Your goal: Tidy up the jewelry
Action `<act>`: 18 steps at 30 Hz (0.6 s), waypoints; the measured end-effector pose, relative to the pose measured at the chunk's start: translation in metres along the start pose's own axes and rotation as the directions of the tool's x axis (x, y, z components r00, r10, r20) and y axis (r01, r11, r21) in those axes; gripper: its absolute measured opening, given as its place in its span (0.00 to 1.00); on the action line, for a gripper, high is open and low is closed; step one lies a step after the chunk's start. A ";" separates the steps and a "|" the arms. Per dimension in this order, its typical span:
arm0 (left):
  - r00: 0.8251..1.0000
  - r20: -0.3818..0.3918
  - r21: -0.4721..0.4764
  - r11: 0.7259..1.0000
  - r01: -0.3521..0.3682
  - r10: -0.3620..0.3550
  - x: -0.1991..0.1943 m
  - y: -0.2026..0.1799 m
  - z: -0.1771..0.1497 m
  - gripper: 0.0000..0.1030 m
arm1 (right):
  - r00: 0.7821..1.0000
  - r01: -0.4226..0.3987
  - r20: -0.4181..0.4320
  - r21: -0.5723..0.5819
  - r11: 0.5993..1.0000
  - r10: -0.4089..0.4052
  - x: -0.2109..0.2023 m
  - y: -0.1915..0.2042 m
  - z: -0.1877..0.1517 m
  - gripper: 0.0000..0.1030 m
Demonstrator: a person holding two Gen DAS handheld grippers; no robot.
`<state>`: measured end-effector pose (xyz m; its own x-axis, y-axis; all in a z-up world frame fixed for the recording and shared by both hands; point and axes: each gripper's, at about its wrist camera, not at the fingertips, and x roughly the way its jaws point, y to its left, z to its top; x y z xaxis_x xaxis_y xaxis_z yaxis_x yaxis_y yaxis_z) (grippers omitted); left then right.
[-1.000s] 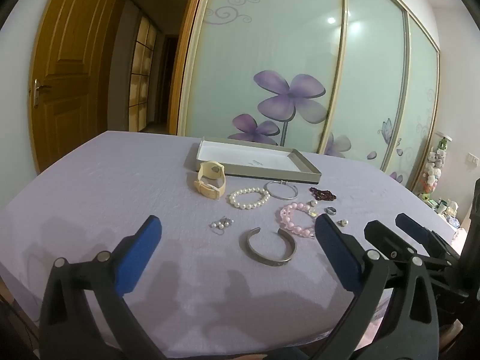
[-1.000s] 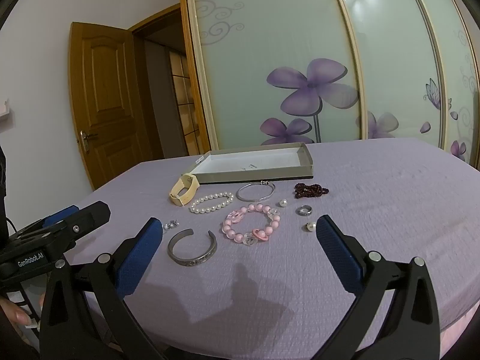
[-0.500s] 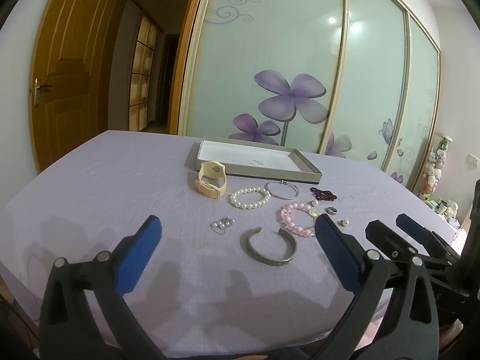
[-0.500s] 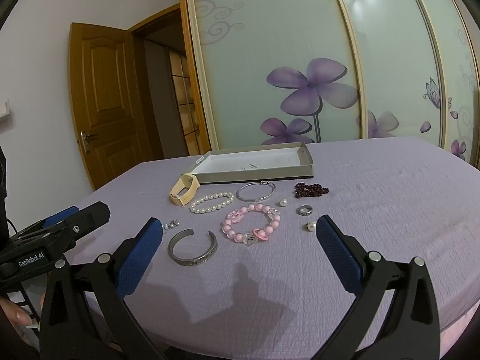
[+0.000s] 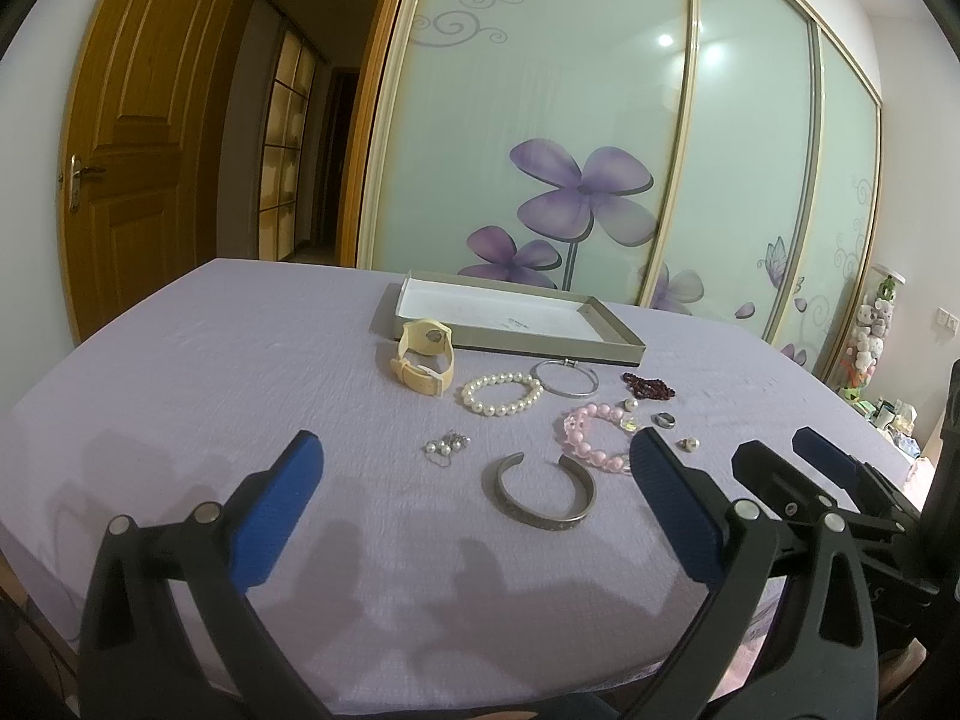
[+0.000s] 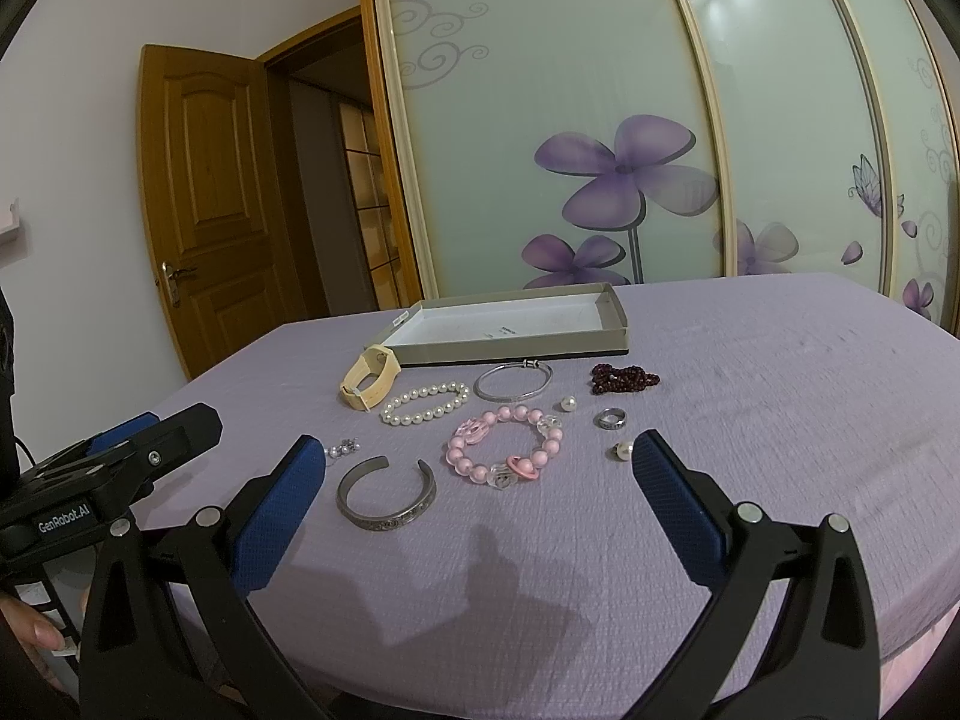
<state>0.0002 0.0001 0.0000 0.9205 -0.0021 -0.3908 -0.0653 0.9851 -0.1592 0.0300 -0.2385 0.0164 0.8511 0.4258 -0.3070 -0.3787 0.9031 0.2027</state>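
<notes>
Jewelry lies spread on a lilac tablecloth in front of a shallow grey box with a white inside. There is a cream watch, a pearl bracelet, a thin silver bangle, a dark red bead string, a pink bead bracelet, a grey metal cuff, a ring, pearl earrings and loose pearls. My left gripper stands open just short of the cuff. My right gripper is open too, nothing between its blue pads.
Behind the table stand sliding glass doors with purple flowers and an open wooden door. In the right wrist view a hand shows at the lower left. Soft toys stand at the far right.
</notes>
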 end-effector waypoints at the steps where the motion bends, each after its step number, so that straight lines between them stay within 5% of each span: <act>1: 1.000 0.000 0.000 1.000 0.000 0.000 0.000 0.000 0.000 0.98 | 1.000 0.000 0.000 0.000 1.000 0.000 0.000 0.000 0.000 0.99; 18: 1.000 -0.001 -0.004 1.000 -0.001 0.001 -0.001 -0.001 -0.001 0.98 | 1.000 0.000 -0.001 0.002 1.000 0.000 -0.001 -0.002 0.001 0.99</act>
<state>-0.0007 -0.0006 0.0000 0.9200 -0.0018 -0.3919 -0.0673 0.9844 -0.1625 0.0304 -0.2403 0.0177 0.8508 0.4261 -0.3077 -0.3783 0.9029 0.2043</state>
